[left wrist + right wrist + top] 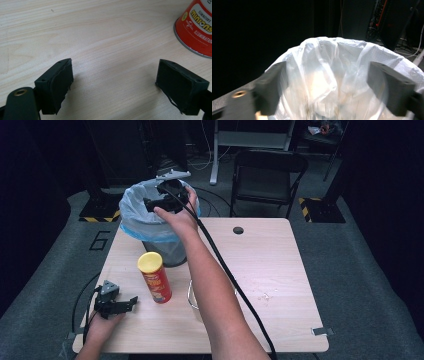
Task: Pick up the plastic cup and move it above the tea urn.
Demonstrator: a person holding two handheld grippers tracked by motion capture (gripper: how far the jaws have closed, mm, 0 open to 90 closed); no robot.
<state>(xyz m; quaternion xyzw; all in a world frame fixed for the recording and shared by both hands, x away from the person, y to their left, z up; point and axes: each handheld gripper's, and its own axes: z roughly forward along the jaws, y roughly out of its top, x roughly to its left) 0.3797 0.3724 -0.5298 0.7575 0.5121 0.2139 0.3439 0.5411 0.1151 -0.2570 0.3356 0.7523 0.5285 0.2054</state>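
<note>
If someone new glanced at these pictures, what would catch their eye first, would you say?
Probably the right claw, open and empty, held over the bag-lined bin at the table's far left corner. Next, the red chip can with its yellow lid, upright near the left claw, which rests open on the table.

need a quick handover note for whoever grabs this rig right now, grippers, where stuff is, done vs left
Right gripper: held over the mouth of the bin with the plastic liner at the table's far left; jaws open, nothing between them in the right gripper view.
Left gripper: resting low at the near left of the wooden table, jaws open and empty.
Red chip can with yellow lid: standing upright on the table, just right of the left gripper, untouched.
A pale container sits partly hidden under the right forearm.
Done: cannot tell what, if anything, went into the bin.
Left: probably the chip can, then the crumbs.
</note>
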